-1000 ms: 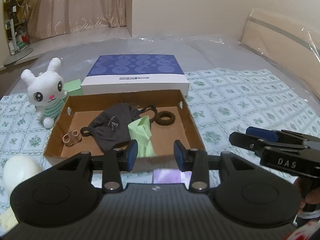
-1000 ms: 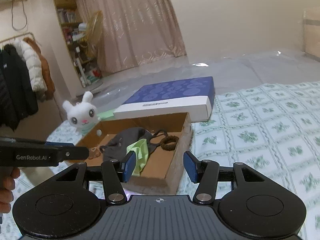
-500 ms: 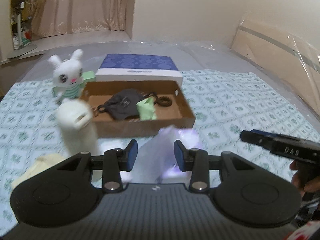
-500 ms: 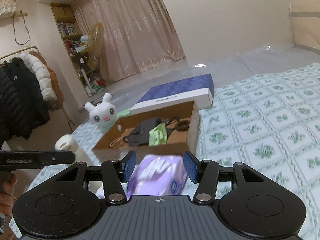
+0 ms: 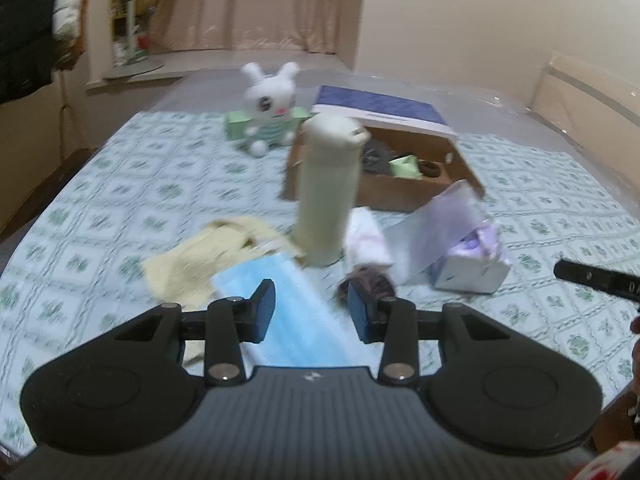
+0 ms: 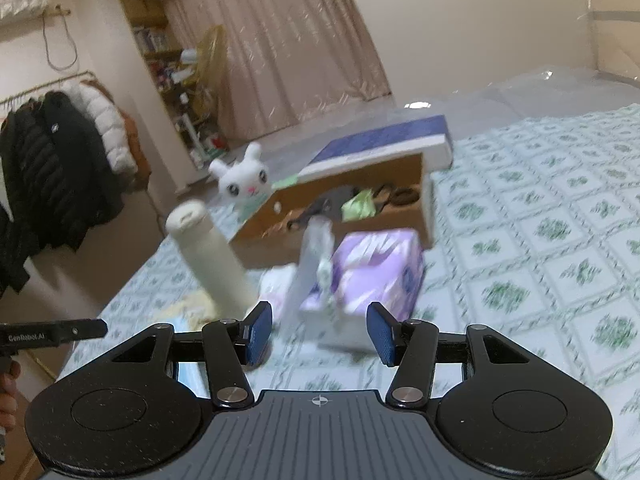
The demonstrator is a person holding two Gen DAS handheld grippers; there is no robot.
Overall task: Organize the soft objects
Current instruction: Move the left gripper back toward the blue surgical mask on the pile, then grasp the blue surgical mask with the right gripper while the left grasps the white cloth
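A brown cardboard tray (image 5: 400,196) on the patterned bed holds a dark face mask (image 5: 374,158), a green cloth (image 5: 404,166) and a hair tie. In front of it lie a blue face mask (image 5: 296,304), a yellow cloth (image 5: 200,264), a pink-white folded cloth (image 5: 366,242), a dark scrunchie (image 5: 370,282) and a purple tissue pack (image 5: 472,256). A white bunny plush (image 5: 270,104) sits behind. My left gripper (image 5: 311,312) is open above the blue mask. My right gripper (image 6: 319,334) is open just before the tissue pack (image 6: 372,268).
A cream cylindrical bottle (image 5: 326,188) stands upright between the cloths and the tray. A blue-lidded flat box (image 5: 384,110) lies behind the tray. Coats (image 6: 52,168) hang at the left of the room. The bed edge runs along the left.
Both grippers have pulled back and up from the tray. The loose cloths, blue mask, bottle and tissue pack have come into view in front of the tray.
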